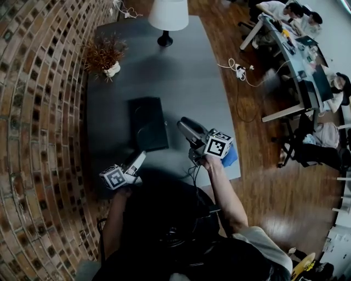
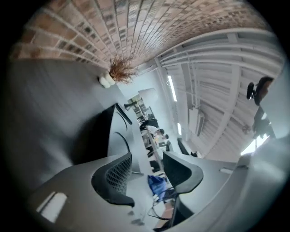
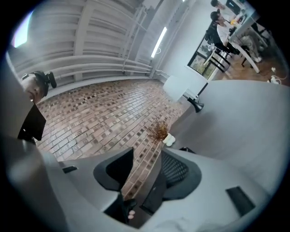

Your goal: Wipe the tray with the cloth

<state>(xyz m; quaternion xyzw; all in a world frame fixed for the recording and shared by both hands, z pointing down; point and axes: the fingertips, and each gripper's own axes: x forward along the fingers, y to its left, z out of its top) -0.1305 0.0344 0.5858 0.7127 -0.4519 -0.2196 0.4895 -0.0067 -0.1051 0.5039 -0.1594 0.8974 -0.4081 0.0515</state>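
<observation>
A black rectangular tray (image 1: 148,123) lies flat on the grey table (image 1: 186,71). The blue cloth (image 1: 231,157) sits at the table's right front edge, partly hidden under my right gripper's marker cube. My left gripper (image 1: 137,160) hovers by the tray's front left corner, open and empty. In the left gripper view its jaws (image 2: 147,165) frame the tray (image 2: 106,136) and the distant cloth (image 2: 157,185). My right gripper (image 1: 185,127) is just right of the tray, apart from it. Its jaws (image 3: 147,167) stand open, and the tray's dark edge (image 3: 152,190) shows between them.
A white-shaded lamp (image 1: 167,16) stands at the table's far end and a dried plant in a white pot (image 1: 104,55) at the far left by the brick wall (image 1: 38,110). A cable and power strip (image 1: 239,69) lie on the wood floor. People sit at desks (image 1: 296,49) far right.
</observation>
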